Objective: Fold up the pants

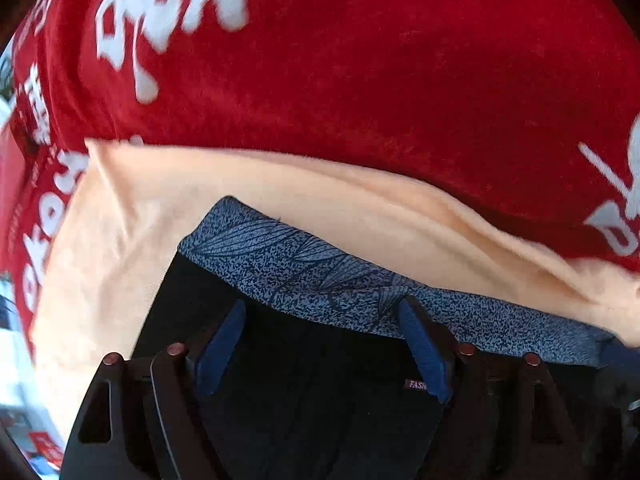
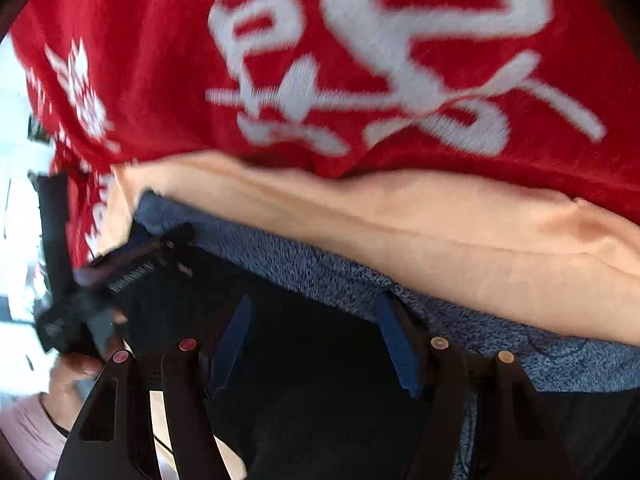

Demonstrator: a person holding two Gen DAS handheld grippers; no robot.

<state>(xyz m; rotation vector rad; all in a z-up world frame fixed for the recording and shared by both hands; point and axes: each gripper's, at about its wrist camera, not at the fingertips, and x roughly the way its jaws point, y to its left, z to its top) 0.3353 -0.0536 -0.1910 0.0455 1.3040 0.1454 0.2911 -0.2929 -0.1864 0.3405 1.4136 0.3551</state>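
Pants (image 1: 304,384) are lying on a peach cloth (image 1: 120,240) over a red blanket (image 1: 360,80); left gripper (image 1: 320,344) and right gripper (image 2: 316,340) are hovering above, fingers spread, pinching nothing.

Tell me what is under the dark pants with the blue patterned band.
Under the dark pants lies a peach cloth, showing past the blue patterned band. Beyond it lies a red cloth with white characters. What the pants themselves cover cannot be seen.
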